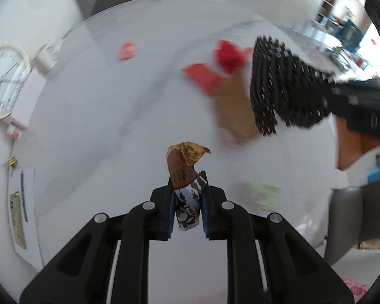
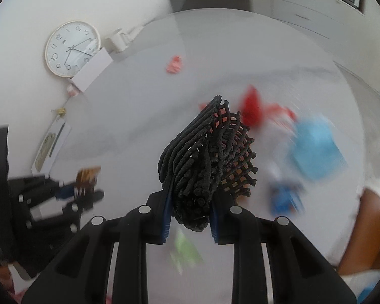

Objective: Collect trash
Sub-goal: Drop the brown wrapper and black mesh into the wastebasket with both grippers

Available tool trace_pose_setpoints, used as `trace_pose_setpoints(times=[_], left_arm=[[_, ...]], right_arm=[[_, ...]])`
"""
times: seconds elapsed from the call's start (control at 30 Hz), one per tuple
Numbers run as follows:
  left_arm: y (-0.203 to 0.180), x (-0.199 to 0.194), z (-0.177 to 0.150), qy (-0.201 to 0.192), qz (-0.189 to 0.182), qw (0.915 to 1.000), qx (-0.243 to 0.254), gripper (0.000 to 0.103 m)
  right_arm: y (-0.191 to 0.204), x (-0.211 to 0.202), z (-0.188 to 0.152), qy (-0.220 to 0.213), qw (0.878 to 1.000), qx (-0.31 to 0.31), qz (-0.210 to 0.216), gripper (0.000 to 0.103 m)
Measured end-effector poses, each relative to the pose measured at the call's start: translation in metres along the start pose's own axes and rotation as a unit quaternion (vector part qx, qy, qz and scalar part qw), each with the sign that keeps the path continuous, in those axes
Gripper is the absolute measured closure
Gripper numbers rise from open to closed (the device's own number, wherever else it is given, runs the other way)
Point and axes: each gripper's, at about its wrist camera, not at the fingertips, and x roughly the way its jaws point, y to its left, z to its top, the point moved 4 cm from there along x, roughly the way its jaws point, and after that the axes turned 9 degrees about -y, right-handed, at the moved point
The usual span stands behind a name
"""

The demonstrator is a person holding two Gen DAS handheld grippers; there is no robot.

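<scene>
My left gripper (image 1: 187,185) is shut on a crumpled brown and gold candy wrapper (image 1: 185,162) with a white patterned end, held above the white table (image 1: 101,116). To the right, my right gripper (image 2: 190,202) is shut on a black mesh net (image 2: 207,149), also lifted off the table. In the left wrist view the net (image 1: 278,81) and right gripper (image 1: 329,98) are blurred. Loose trash lies below: red wrappers (image 1: 228,55), a brown paper piece (image 1: 235,116), a pink scrap (image 2: 174,64), a green wrapper (image 2: 186,249) and a blue packet (image 2: 316,149).
Along the table's left side lie a white wall clock (image 2: 72,48), a white box (image 2: 92,72), a white mug (image 2: 119,39), a binder clip (image 1: 10,163) and a paper with a pen (image 2: 50,144). A grey chair (image 2: 216,1) stands beyond the far edge.
</scene>
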Motion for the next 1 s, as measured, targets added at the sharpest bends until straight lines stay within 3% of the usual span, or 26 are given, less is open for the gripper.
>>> trace_pose_setpoints(times=[0.3, 0.5, 0.63, 0.87, 1.0], left_arm=[[-0.143, -0.022, -0.024, -0.001, -0.073, 0.9944, 0.077, 0.086], [-0.220, -0.019, -0.051, 0.018, -0.114, 0.9876, 0.106, 0.086], [-0.261, -0.011, -0.068, 0.031, -0.122, 0.9828, 0.135, 0.083], [-0.293, -0.004, -0.085, 0.047, -0.124, 0.9793, 0.153, 0.047], [-0.300, -0.007, -0.084, 0.043, -0.118, 0.9794, 0.158, 0.042]], right_arm=[[-0.087, -0.090, -0.121, 0.009, 0.996, 0.077, -0.054, 0.078], [-0.133, -0.115, -0.169, 0.011, 0.992, 0.104, -0.068, 0.077], [-0.154, -0.122, -0.194, 0.016, 0.991, 0.114, -0.069, 0.077], [-0.168, -0.125, -0.213, 0.024, 0.990, 0.123, -0.063, 0.076], [-0.171, -0.124, -0.214, 0.025, 0.991, 0.121, -0.057, 0.075]])
